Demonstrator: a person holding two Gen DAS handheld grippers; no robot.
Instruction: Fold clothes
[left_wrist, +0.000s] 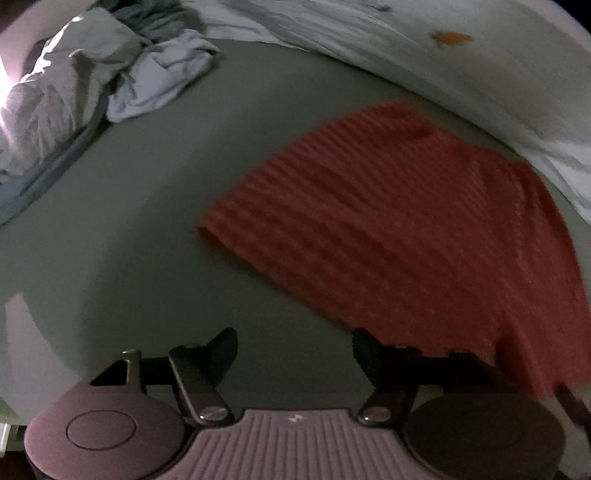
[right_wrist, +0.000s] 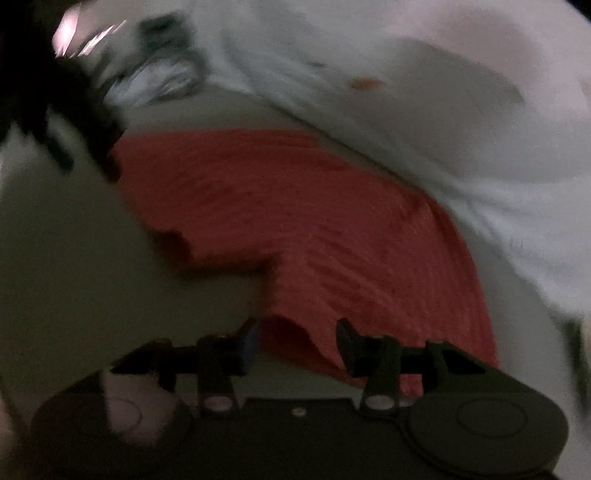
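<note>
A red ribbed knit garment (left_wrist: 388, 229) lies flat on the grey-green bed sheet (left_wrist: 147, 221), right of centre in the left wrist view. My left gripper (left_wrist: 293, 343) is open and empty, just above the sheet at the garment's near edge. In the blurred right wrist view the same garment (right_wrist: 295, 206) fills the middle. My right gripper (right_wrist: 297, 338) is open, its fingers on either side of the garment's near edge, with nothing held.
A heap of white and pale blue clothes (left_wrist: 92, 85) lies at the far left of the bed. A white duvet (left_wrist: 461, 66) with a small orange mark runs along the far and right side. The left gripper's dark body (right_wrist: 55, 110) shows at upper left in the right wrist view.
</note>
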